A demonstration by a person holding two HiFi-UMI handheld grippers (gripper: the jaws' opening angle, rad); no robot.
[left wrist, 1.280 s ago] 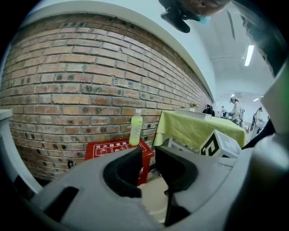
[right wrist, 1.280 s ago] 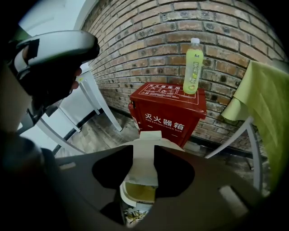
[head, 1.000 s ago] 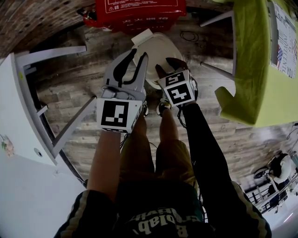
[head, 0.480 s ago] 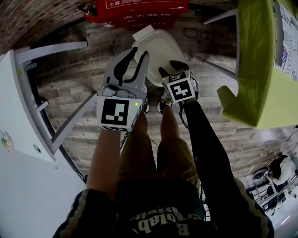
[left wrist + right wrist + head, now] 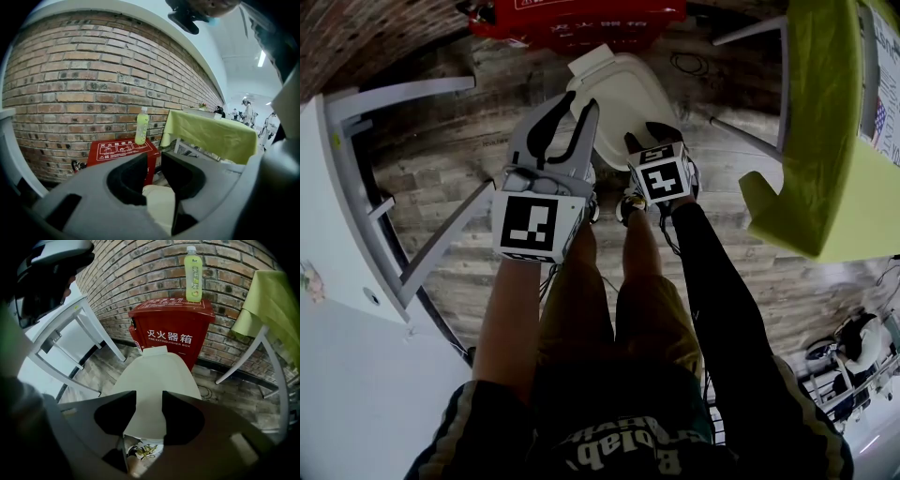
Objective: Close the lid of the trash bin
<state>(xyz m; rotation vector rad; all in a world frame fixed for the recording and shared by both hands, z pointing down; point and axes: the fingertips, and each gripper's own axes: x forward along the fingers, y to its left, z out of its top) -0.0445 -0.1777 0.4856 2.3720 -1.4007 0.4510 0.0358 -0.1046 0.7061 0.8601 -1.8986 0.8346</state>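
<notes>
The trash bin's cream-white lid [image 5: 623, 89] lies low over the bin on the wooden floor, its hinge tab [image 5: 154, 350] toward the red box. In the right gripper view the lid [image 5: 157, 376] fills the space just beyond the jaws. My right gripper [image 5: 649, 139] points steeply down over the lid's near edge. Its jaws have just been closing a little, and they stand apart with nothing gripped between them [image 5: 149, 401]. My left gripper [image 5: 579, 105] hovers higher at the lid's left side, open and empty [image 5: 153, 161].
A red fire extinguisher box [image 5: 171, 331] with a green drink bottle [image 5: 193, 273] on top stands against the brick wall behind the bin. A table with a yellow-green cloth [image 5: 825, 122] is at the right, a white frame [image 5: 384, 187] at the left. The person's shoes [image 5: 628, 208] are just before the bin.
My right gripper has sunk toward the lid's near edge. The left gripper has stayed where it was.
</notes>
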